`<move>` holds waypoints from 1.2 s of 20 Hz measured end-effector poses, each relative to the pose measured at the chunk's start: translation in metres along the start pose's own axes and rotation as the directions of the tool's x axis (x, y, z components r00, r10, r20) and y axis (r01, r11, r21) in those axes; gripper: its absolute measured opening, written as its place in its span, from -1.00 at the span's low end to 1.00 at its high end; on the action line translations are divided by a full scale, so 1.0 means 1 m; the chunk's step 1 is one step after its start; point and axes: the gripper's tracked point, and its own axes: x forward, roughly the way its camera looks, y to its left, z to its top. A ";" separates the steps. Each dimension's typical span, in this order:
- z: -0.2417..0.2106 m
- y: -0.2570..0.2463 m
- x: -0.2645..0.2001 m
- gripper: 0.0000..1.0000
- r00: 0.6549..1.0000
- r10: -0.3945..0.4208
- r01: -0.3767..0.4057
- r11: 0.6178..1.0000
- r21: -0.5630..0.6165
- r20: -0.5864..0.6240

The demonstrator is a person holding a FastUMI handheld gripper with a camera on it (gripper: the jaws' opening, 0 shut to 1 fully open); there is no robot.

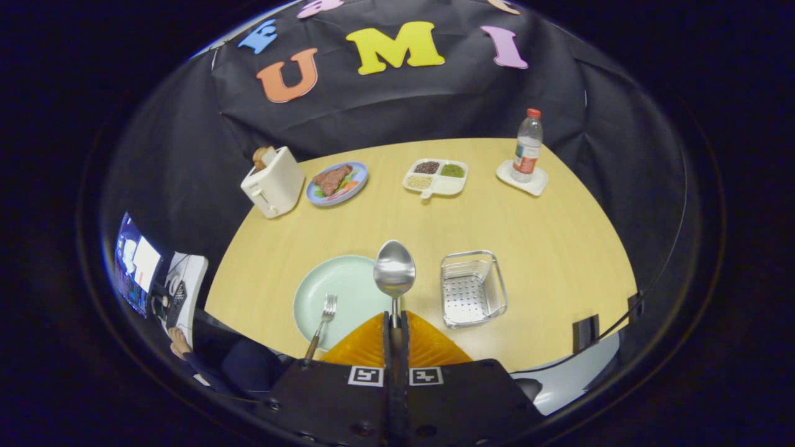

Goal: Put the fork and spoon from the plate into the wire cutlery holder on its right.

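Observation:
My gripper (395, 324) is shut on the handle of a metal spoon (394, 273), whose bowl sticks up ahead of the fingers, lifted above the table. Below and to the left lies a pale green plate (348, 287) with a wooden-handled fork (322, 323) resting on its left part, tines pointing away. The wire cutlery holder (472, 288) stands on the table to the right of the plate and of the spoon, with nothing inside it.
A wooden table (546, 248) carries a white toaster (273, 183) with bread, a blue plate of food (337, 182), a white divided dish (436, 176) and a water bottle (528, 148) on a white coaster at the back. A person's sleeve shows beyond the table's left edge.

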 end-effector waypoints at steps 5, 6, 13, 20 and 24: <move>0.006 -0.048 0.000 -0.99 0.994 -0.091 0.091 0.996 -0.004 -0.059; 0.006 -0.052 0.003 -0.99 0.992 -0.101 0.101 0.995 -0.008 -0.076; -0.011 -0.061 0.033 -0.99 0.960 -0.117 0.118 0.993 -0.010 -0.256; -0.003 -0.077 0.038 -0.98 0.929 -0.157 0.171 0.985 0.012 -0.334; -0.001 -0.080 0.039 -0.92 0.922 -0.170 0.186 0.982 0.014 -0.348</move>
